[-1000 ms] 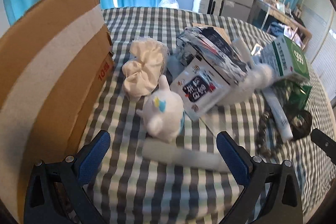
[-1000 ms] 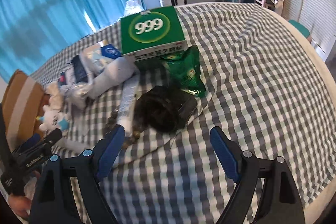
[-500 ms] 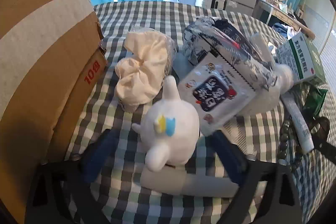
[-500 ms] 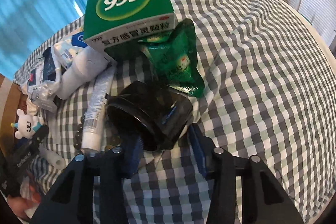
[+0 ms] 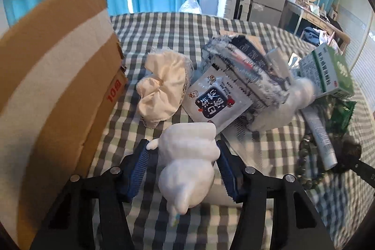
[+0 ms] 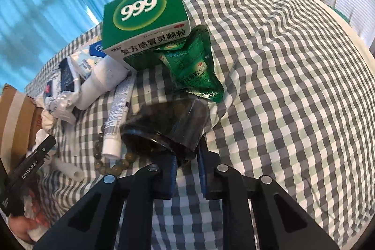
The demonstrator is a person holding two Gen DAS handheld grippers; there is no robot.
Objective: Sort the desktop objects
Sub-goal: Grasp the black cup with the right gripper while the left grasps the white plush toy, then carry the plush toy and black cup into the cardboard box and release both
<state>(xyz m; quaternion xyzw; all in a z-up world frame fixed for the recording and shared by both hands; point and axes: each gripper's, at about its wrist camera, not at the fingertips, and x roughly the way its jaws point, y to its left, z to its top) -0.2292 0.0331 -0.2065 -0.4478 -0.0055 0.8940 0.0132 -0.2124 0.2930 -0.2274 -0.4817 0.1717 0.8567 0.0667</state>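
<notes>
My left gripper (image 5: 184, 157) is shut on a white plush toy (image 5: 187, 156), held tipped over above the checked cloth (image 5: 164, 27). My right gripper (image 6: 186, 159) is shut on the edge of a dark translucent round container (image 6: 164, 128). Beside that container lie a white tube (image 6: 118, 111) and a bead bracelet (image 6: 112, 163). A green 999 medicine box (image 6: 145, 20) and a green sachet (image 6: 194, 67) lie behind it. In the left wrist view a cream cloth bundle (image 5: 164, 88) and a black-and-white packet (image 5: 215, 102) lie just beyond the toy.
A brown cardboard box (image 5: 54, 76) stands at the left, close to the left gripper. A pile of white packs and a white bottle (image 5: 276, 109) fills the middle. The cloth (image 6: 293, 62) stretches to the right. Furniture stands behind.
My left gripper closed on the plush toy and lifted it, tipping it over. My right gripper closed on the dark container's edge and raised it slightly.
</notes>
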